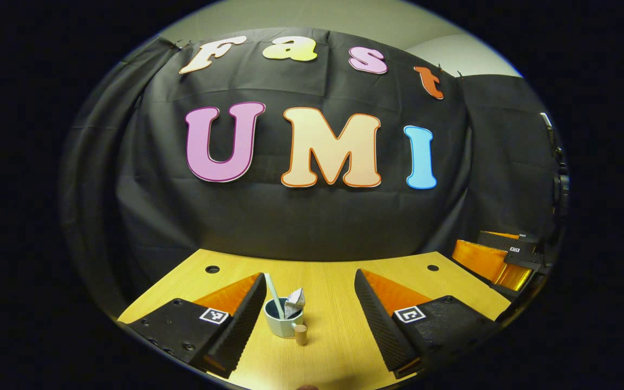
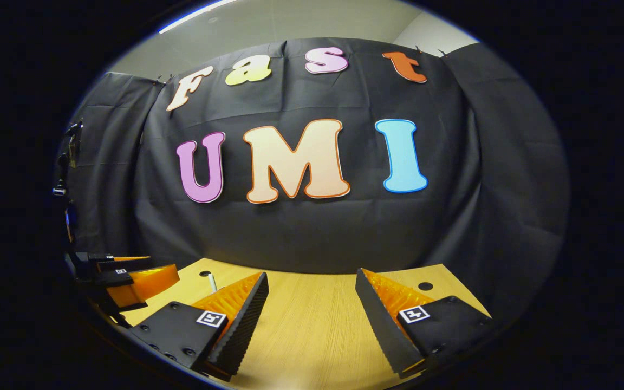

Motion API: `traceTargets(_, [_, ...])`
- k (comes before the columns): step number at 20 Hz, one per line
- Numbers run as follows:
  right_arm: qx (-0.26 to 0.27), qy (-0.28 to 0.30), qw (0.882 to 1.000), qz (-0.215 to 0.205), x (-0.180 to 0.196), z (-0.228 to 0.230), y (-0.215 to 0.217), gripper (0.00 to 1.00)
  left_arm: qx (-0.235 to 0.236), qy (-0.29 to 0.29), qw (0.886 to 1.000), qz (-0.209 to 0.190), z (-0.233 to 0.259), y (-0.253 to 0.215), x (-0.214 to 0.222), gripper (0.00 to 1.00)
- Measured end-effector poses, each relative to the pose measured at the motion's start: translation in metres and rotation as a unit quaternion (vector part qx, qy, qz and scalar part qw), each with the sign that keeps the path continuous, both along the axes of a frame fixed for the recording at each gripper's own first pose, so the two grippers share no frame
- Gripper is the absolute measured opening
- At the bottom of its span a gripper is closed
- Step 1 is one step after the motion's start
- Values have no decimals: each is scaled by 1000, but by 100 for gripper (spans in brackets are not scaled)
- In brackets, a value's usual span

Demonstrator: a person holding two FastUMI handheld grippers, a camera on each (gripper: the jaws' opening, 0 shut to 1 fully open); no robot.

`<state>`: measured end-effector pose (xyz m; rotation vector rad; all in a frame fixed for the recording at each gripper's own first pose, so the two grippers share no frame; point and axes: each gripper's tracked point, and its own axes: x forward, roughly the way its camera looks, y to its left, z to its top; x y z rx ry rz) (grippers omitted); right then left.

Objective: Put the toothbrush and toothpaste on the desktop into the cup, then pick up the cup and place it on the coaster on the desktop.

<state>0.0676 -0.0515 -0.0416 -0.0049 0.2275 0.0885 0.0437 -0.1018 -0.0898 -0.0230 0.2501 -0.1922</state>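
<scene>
Left gripper view: pale blue-grey ceramic cup (image 1: pixel 284 322) upright on the yellow wooden desk (image 1: pixel 333 346), directly ahead between the spread fingers of the left gripper (image 1: pixel 310 317); pale toothbrush (image 1: pixel 274 295) and crumpled white toothpaste tube (image 1: pixel 294 302) stand inside; right gripper (image 2: pixel 312 319) likewise spread, farther off; coaster not identifiable.

Wooden table (image 1: pixel 333 336) across lower centre, w/ two round holes: one at its far left (image 1: pixel 212 269), another far right (image 1: pixel 433 267). Black cloth wall (image 1: pixel 301 216) behind, pale ceiling (image 1: pixel 312 21) at top.
</scene>
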Motion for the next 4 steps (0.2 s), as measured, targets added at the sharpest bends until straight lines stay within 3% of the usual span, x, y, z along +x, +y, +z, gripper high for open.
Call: traceTargets(4, [-14, -19, 1000, 10, 0, 14, 7, 99, -4, -1, 1000, 7, 4, 8, 2, 95])
